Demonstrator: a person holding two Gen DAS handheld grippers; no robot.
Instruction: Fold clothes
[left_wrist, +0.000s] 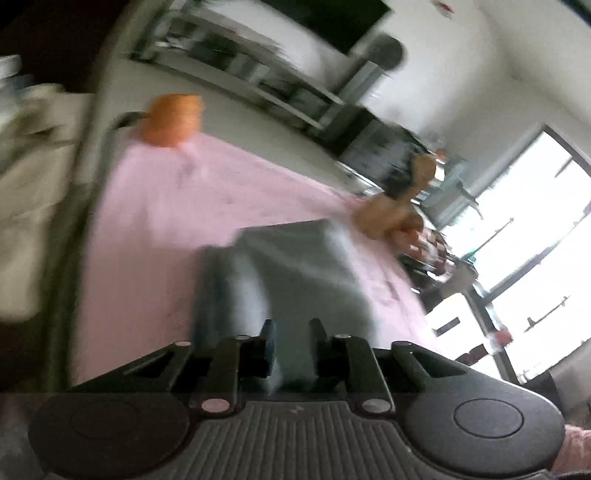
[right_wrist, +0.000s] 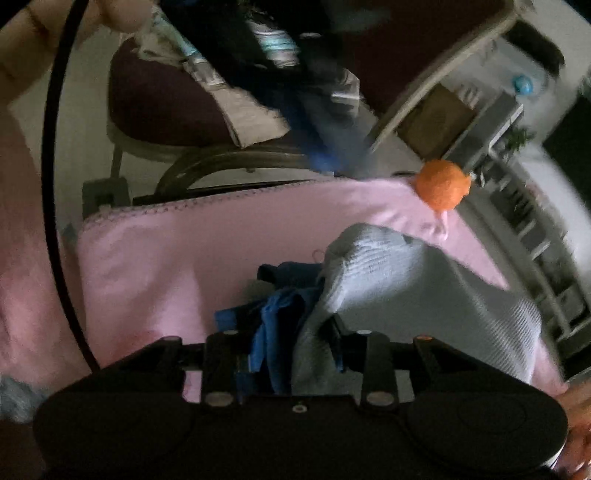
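A grey knit garment (left_wrist: 295, 273) hangs over a table covered by a pink cloth (left_wrist: 166, 206). My left gripper (left_wrist: 291, 350) is shut on one edge of the garment, which drapes away from the fingers. In the right wrist view the same grey garment (right_wrist: 406, 295) shows a blue lining or part (right_wrist: 277, 317) bunched at the jaws. My right gripper (right_wrist: 295, 339) is shut on that grey and blue fabric. Both views are blurred by motion.
An orange ball-like object (left_wrist: 171, 120) sits at the far corner of the pink cloth (right_wrist: 184, 258) and also shows in the right wrist view (right_wrist: 443, 184). A chair piled with clothes (right_wrist: 221, 92) stands beyond the table. Shelving (left_wrist: 240, 66) and bright windows (left_wrist: 535, 221) lie behind.
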